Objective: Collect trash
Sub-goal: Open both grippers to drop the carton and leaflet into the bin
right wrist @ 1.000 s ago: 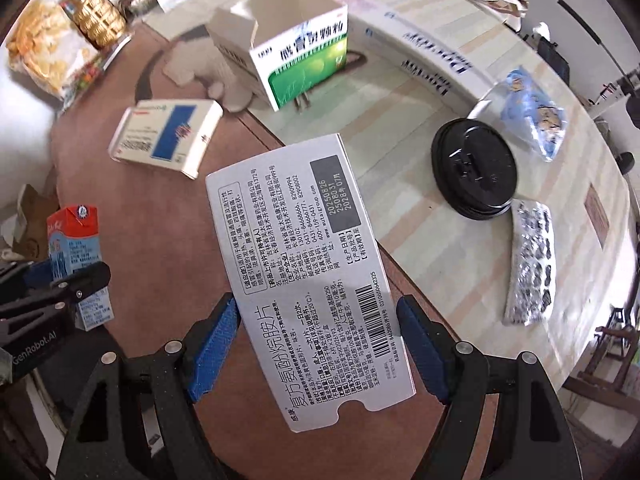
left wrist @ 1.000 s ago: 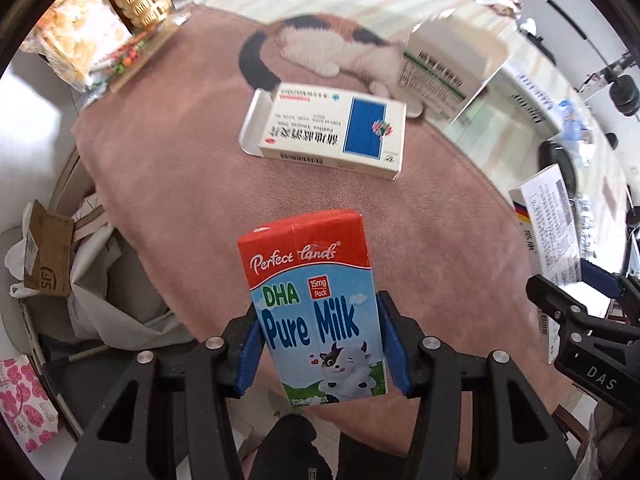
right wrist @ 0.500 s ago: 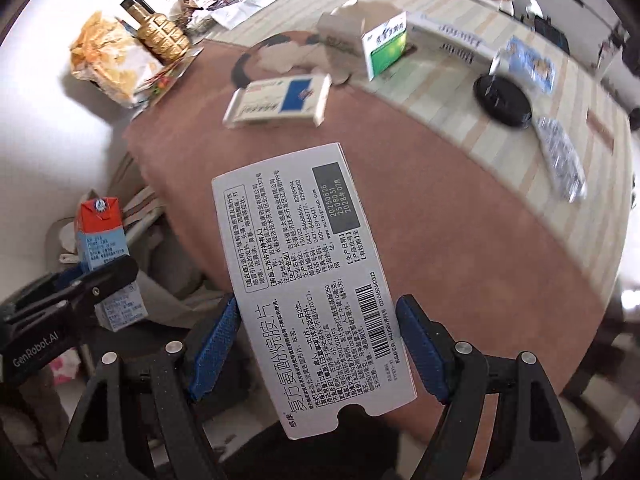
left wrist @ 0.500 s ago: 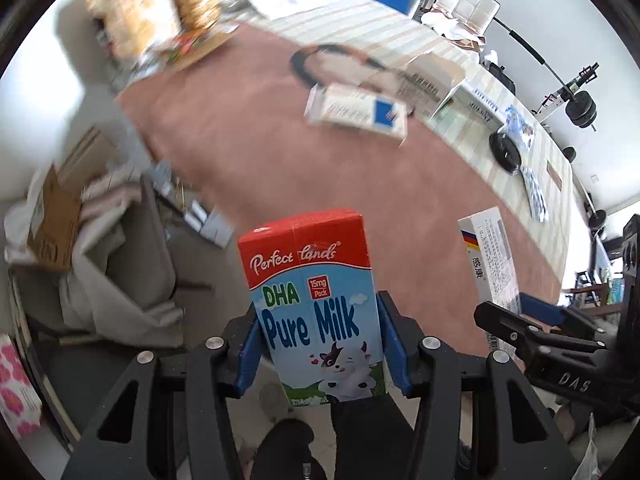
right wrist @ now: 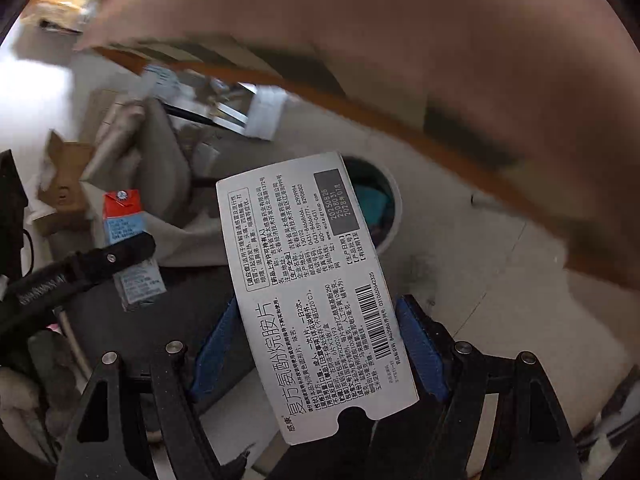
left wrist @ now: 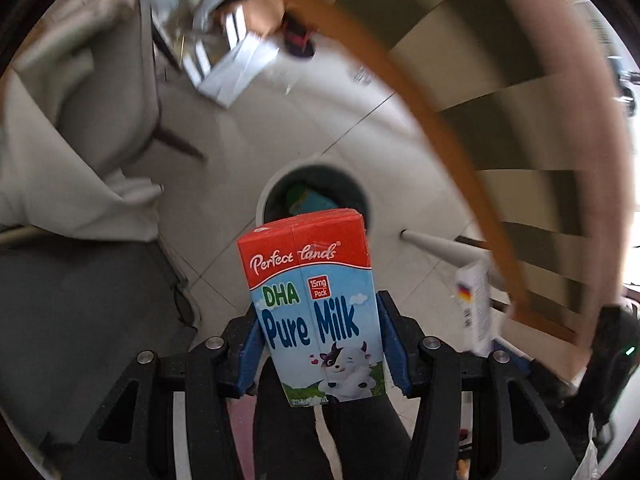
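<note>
My left gripper [left wrist: 318,344] is shut on a red and blue milk carton [left wrist: 316,304], held upright, its blue pads pressed on both sides. Just beyond the carton's top stands a round white trash bin [left wrist: 316,188] on the floor, with something teal inside. My right gripper [right wrist: 318,344] is shut on a flat white medicine box [right wrist: 308,280] printed with text and a barcode. The same bin [right wrist: 394,208] shows behind that box's top right corner. The milk carton [right wrist: 128,236] and the left gripper's black finger [right wrist: 80,264] appear at the left of the right wrist view.
The brown-covered table edge [left wrist: 440,120] arcs overhead on the right, with a white table leg [left wrist: 440,246] near the bin. A grey chair draped with cloth [left wrist: 80,128] stands left. Papers and boxes [left wrist: 236,64] lie on the tiled floor beyond.
Both grippers have swung off the tabletop and dropped toward the floor, carrying the milk carton and the medicine box. The trash bin has come into view ahead of both.
</note>
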Demonstrator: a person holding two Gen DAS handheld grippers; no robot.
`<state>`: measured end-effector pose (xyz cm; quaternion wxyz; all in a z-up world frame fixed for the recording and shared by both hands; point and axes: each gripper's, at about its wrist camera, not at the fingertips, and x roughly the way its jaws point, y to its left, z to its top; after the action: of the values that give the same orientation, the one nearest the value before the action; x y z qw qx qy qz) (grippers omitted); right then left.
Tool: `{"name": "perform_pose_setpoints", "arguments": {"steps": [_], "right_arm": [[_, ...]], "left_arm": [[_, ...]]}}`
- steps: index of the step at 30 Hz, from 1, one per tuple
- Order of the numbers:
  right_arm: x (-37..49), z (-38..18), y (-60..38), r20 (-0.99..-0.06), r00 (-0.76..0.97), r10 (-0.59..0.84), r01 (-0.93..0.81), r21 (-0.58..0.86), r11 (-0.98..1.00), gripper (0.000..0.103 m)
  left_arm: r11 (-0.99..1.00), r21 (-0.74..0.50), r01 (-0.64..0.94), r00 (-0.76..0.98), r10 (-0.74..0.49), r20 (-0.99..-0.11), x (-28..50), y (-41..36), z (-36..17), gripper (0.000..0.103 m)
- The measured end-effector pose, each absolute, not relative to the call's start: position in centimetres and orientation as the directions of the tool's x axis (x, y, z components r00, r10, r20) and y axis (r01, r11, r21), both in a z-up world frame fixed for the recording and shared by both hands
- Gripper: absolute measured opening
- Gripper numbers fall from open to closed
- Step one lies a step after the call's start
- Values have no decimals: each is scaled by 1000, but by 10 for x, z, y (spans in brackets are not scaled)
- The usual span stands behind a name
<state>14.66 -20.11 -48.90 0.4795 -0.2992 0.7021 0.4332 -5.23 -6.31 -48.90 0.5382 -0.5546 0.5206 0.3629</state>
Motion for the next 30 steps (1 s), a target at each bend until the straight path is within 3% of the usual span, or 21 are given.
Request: {"name": "perform_pose_setpoints", "arguments": {"steps": [8,10,11,12,14,15,16,17,24,30], "right_arm": [[131,-662,-195,-934,-354,-34,-838,301,456,81],[132,-690,-190,-931,-364,-25,-833,313,455,80],[132,-706,-186,-926,-377,-23,-829,326,454,80],[131,-719,-184,-922,-388,-22,-824,336,457,80],[136,-737,-179,-915,-402,-9,-814,353,461,83],[135,-743,-174,-920,-391,-4,-820,347,455,88],[136,-747,-174,-927,-375,-4,-829,333,448,100],[135,-750,-170,-933,-361,-4,-837,322,441,103],[130,-736,-166,-982,-184,-45,-910,153,384,103],[134,-702,-173,-992,-120,-45,-926,96,365,103]], "left_arm": [[58,-312,-948,284,-277,-918,-47,-46,-637,51],[53,-310,-949,284,-277,-918,-49,-42,-659,72],[53,-305,-951,281,-271,-921,-50,-43,-667,95],[53,-299,-953,275,-266,-924,-50,-45,-674,102],[48,-267,-962,247,-252,-936,-54,-46,-682,102],[44,-249,-968,231,-243,-942,-57,-47,-685,102],[45,-225,-973,209,-230,-950,-60,-49,-685,102],[54,-192,-980,176,-210,-962,-63,-51,-684,102],[168,79,-983,-88,-46,-995,-70,-75,-662,102],[185,96,-978,-107,-49,-993,-75,-86,-641,102]]}}
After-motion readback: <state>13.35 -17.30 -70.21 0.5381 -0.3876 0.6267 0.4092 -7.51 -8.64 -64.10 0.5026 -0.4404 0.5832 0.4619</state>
